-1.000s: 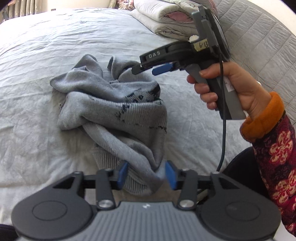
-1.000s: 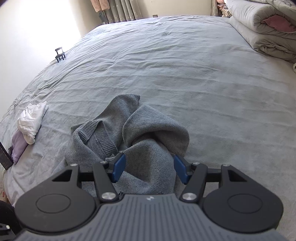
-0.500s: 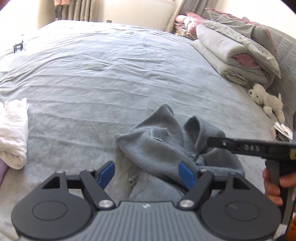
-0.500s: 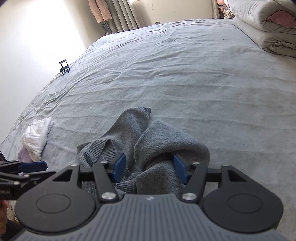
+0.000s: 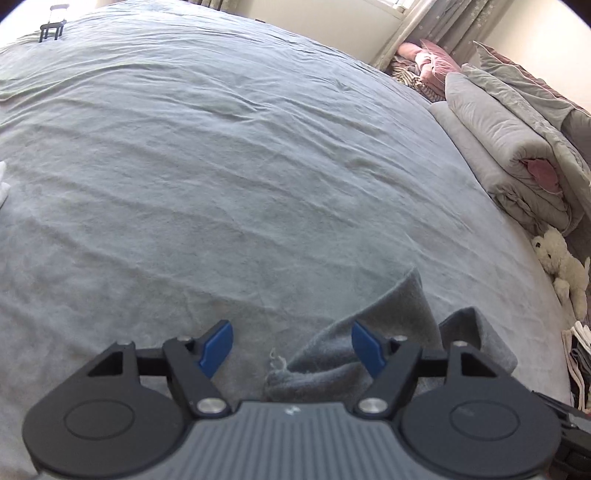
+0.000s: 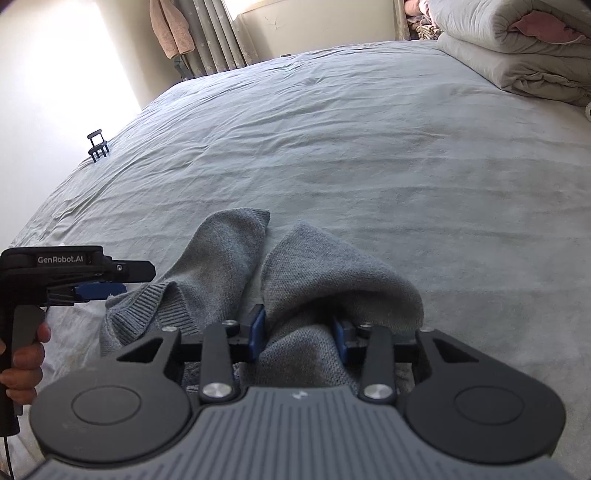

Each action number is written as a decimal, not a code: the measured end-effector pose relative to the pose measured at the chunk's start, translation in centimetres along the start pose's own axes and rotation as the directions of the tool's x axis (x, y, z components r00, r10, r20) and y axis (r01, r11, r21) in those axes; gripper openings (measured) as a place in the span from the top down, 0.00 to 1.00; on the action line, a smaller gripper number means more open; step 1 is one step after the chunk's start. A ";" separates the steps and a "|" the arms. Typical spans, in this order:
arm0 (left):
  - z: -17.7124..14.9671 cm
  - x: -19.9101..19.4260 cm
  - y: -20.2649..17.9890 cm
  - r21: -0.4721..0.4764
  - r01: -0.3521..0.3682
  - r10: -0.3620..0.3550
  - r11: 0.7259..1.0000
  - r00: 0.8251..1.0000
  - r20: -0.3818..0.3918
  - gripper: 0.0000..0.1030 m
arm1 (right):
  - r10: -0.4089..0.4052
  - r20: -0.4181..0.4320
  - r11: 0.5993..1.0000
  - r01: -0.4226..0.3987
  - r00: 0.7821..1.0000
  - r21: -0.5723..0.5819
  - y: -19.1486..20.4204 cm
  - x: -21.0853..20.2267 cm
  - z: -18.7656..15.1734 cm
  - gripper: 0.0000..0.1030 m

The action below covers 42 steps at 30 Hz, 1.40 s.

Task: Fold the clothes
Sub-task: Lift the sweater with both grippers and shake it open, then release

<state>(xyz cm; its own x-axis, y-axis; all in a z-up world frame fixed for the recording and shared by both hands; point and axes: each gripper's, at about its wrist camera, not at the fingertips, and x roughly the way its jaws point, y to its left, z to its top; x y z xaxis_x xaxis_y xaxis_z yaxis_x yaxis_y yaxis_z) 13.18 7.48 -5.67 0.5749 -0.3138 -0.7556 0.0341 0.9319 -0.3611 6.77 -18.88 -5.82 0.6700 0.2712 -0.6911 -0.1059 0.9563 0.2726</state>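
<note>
A crumpled grey knit sweater (image 6: pixel 229 266) lies on the grey bed sheet (image 6: pixel 369 147). In the right wrist view my right gripper (image 6: pixel 299 334) has its blue pads on either side of a thick fold of the sweater and pressed against it. My left gripper (image 6: pixel 99 290) shows at the left of that view, held by a hand, its tip at the sweater's ribbed edge. In the left wrist view the left gripper (image 5: pixel 291 345) is open, with a corner of the sweater (image 5: pixel 399 317) by its right pad.
Folded grey quilts (image 5: pixel 517 147) are stacked at the right of the bed, with a white plush toy (image 5: pixel 561 262) below them. A small black stand (image 6: pixel 98 146) sits at the far left edge. A pink garment hangs by the curtains (image 6: pixel 171 29).
The left gripper has swung left and tilted up, so most of the sweater has left its view. The right gripper has narrowed onto the sweater fold and lifted a little.
</note>
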 end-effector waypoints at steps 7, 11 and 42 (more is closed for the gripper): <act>-0.3 1.0 -0.3 0.010 0.127 -0.126 0.992 0.990 -0.057 0.91 | -0.010 0.050 1.000 0.009 0.999 0.021 -0.2 -0.9 0.3 0.77; -0.8 -0.2 -0.4 -0.063 0.092 -0.093 0.994 0.996 -0.014 0.99 | -0.025 0.091 0.999 0.022 0.996 0.036 -0.3 -1.9 0.7 0.80; 7.6 -3.6 0.2 -0.109 -0.294 0.313 0.950 0.859 0.406 0.99 | -0.266 0.338 0.963 0.233 0.903 0.135 -6.0 -3.5 7.8 0.84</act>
<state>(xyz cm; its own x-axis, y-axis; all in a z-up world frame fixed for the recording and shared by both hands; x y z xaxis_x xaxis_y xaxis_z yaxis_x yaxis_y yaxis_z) 17.36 10.18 1.10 0.8363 0.0957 -0.5399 -0.2258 0.9574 -0.1801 10.86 -26.40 0.19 0.8815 -0.0462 -0.4700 0.1529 0.9695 0.1916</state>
